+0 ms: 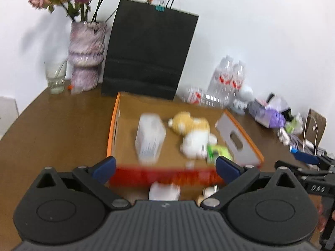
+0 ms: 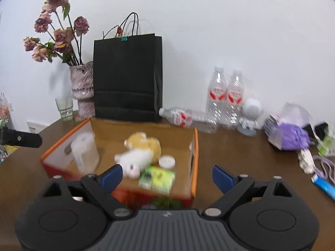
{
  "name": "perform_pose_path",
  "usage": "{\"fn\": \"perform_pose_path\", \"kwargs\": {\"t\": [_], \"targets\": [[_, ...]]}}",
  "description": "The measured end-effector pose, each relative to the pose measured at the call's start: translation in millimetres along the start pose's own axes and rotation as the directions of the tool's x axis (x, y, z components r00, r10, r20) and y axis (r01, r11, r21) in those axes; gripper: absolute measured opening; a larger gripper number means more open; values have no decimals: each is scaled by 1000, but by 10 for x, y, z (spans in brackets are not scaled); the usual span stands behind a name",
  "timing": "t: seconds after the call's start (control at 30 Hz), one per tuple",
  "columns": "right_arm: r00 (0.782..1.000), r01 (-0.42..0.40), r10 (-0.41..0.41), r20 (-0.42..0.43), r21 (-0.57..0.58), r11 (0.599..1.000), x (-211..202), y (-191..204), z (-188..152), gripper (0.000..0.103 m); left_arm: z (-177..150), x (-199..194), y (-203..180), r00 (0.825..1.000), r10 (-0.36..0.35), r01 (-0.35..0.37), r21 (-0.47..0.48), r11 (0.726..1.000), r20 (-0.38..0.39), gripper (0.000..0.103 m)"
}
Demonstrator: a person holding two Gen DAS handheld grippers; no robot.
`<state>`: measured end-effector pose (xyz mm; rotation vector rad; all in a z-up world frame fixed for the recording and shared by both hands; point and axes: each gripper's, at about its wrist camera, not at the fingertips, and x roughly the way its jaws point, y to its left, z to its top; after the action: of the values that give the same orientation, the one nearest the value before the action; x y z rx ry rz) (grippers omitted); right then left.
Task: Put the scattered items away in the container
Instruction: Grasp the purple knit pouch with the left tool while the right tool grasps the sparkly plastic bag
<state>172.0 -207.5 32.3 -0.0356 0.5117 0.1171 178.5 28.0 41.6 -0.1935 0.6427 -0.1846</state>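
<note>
An open cardboard box [image 1: 113, 129] [image 2: 195, 152] with orange edges and a red front stands on the brown table. It holds a clear plastic box [image 1: 149, 140] [image 2: 85, 152], a yellow plush [image 1: 188, 122] [image 2: 144, 144], a white plush [image 1: 194, 144] [image 2: 134, 159], a green packet [image 1: 219, 151] [image 2: 158, 177] and a round white tin [image 2: 166, 161]. My left gripper [image 1: 165, 167] is open just in front of the box, with nothing between its fingers. My right gripper [image 2: 167, 176] is open over the box's near edge, also holding nothing. A white item [image 1: 164, 191] lies on the table before the box.
Behind the box stand a black paper bag [image 2: 125, 77], a vase of dried flowers [image 2: 81, 87] and a glass [image 2: 65, 108]. Water bottles [image 2: 224, 96], a white figure [image 2: 251, 113], a purple bag [image 2: 293, 136], cables [image 2: 322, 165] and a blue object [image 2: 324, 185] crowd the right side.
</note>
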Motion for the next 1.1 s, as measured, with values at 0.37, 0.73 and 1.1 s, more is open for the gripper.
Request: {"fn": "perform_pose_path", "kwargs": {"t": [0.37, 0.73, 1.1], "targets": [[999, 27, -26, -34, 56, 998, -411, -45, -953, 80, -891, -49, -438, 995, -87, 91, 91, 992, -44, 96], [998, -43, 40, -44, -66, 997, -296, 5, -1105, 60, -1264, 244, -1275, 986, -132, 162, 374, 913, -105, 55], [993, -103, 93, -73, -160, 982, 42, 13, -952, 33, -1217, 636, -1377, 988, -75, 125, 410, 903, -136, 5]]}}
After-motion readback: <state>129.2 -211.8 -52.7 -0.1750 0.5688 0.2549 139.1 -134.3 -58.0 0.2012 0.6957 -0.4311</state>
